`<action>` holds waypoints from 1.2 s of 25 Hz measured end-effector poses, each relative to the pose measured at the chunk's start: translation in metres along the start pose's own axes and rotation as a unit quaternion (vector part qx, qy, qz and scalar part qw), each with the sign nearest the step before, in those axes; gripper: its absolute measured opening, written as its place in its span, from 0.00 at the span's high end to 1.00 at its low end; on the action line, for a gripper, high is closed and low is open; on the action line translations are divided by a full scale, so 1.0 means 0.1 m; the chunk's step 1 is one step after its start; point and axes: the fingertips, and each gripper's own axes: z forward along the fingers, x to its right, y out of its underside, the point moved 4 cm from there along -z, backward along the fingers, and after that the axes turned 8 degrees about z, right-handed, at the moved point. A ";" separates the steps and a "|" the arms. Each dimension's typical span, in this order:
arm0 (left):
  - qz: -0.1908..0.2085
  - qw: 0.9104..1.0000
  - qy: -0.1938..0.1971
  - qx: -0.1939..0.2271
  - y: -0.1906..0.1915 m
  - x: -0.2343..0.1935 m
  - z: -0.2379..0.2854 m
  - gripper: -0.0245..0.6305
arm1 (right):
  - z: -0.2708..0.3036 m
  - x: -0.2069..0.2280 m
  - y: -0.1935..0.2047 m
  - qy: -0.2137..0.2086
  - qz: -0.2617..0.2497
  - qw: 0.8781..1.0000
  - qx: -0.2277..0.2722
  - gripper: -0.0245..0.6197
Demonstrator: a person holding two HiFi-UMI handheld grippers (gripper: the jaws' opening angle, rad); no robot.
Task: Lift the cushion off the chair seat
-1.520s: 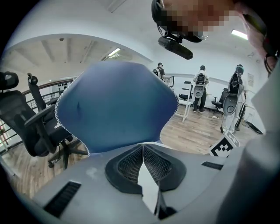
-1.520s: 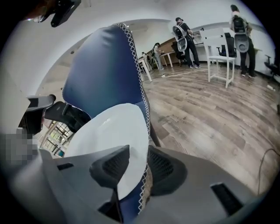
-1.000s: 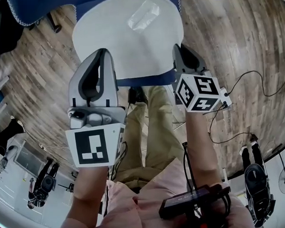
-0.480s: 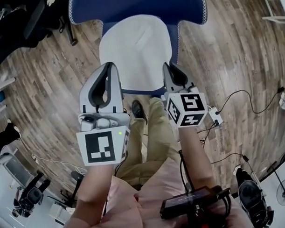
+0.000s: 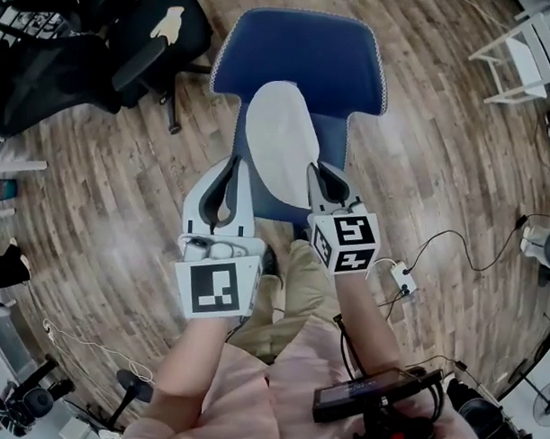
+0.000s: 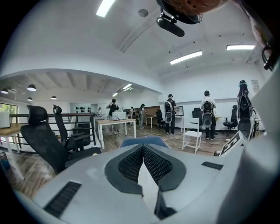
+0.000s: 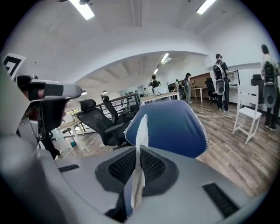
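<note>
Wood-plank floor lies under the blue chair (image 5: 299, 57), and we hold the white cushion (image 5: 279, 142) up between both grippers.
We judge the lift well along: the cushion looks raised off the seat and tilted, near the chair's back. To do this step well we should raise both sides evenly and keep the pinch firm, since only thin edges are caught and could slip. The left gripper (image 5: 232, 168) has its fingers clenched on the cushion's left edge, a thin white strip running up between the pads. The right gripper (image 5: 320, 175) is clamped on the right edge, which stands up past the fingertips. The cushion spans the gap between the two grippers.
</note>
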 end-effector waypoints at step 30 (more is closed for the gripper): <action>0.034 0.976 -0.005 0.217 -1.71 -0.46 -1.44 0.94 | -1.85 -1.77 -1.62 -0.029 -0.135 0.967 0.213 0.92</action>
